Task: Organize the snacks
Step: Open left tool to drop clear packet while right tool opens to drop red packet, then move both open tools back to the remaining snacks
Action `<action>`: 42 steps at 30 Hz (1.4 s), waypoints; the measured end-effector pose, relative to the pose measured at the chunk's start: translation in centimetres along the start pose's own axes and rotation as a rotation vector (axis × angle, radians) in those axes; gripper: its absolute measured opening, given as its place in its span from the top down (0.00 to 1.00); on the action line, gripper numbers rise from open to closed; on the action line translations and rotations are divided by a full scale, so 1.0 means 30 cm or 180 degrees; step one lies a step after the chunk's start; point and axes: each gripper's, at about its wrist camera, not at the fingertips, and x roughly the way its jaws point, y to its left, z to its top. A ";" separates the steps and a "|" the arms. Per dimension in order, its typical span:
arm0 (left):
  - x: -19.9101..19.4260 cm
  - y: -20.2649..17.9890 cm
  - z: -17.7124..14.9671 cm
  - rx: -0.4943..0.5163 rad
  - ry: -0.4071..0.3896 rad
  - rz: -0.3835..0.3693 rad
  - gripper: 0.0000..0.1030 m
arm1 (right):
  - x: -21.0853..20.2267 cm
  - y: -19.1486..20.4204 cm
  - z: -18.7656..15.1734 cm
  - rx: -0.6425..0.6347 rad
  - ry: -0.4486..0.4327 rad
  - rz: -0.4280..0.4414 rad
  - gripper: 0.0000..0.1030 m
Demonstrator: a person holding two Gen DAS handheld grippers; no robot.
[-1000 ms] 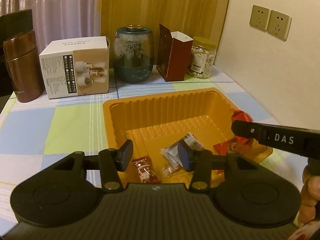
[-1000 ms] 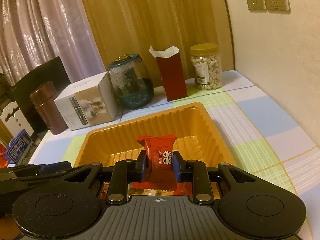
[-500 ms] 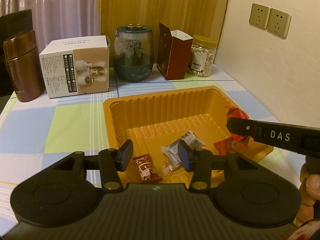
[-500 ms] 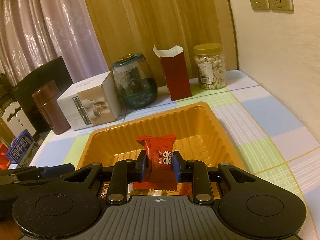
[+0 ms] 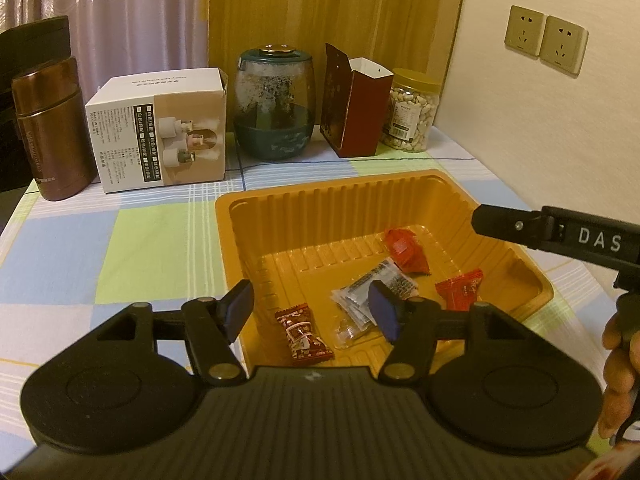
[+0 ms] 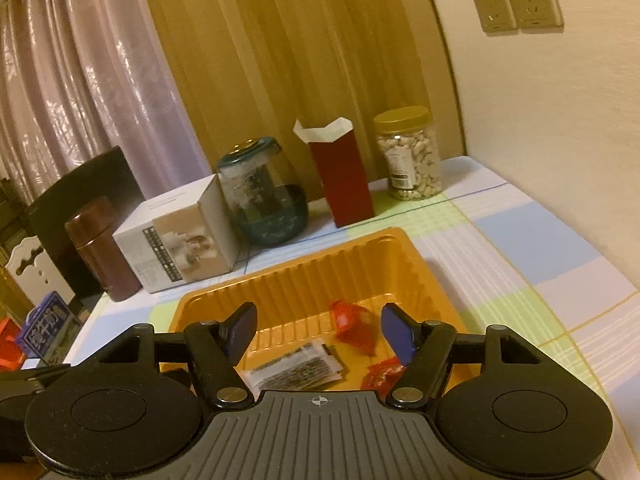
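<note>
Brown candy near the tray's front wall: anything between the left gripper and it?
Nothing visible. The left gripper is open above the orange tray, and the brown candy lies uncovered below the gap, apart from the clear packet beside it.

dim warm light, fisheye-bent edges (right view slightly blurred).

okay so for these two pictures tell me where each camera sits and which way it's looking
Left wrist view: sits on the left gripper, facing along its open jaws over the orange tray toward the back wall; the right gripper's arm and the person's hand show at right.
Right wrist view: sits on the right gripper, raised above the tray, jaws open, facing the curtains; the left gripper's edge shows at lower left.
Shared: tray, red snack packet, peanut jar, white box.
</note>
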 end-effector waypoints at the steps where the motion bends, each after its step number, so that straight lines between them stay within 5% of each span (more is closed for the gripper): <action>1: 0.000 0.000 0.000 0.0003 0.0000 0.0001 0.41 | -0.001 -0.003 0.001 0.0006 -0.0002 -0.0012 0.33; 19: -0.034 -0.012 -0.013 0.0049 -0.0057 -0.0028 0.37 | -0.052 -0.048 -0.003 0.0073 -0.0066 -0.0118 0.33; 42: -0.279 -0.001 -0.181 0.0007 -0.0095 -0.0036 0.37 | -0.301 -0.137 -0.108 0.0026 -0.0034 -0.0309 0.33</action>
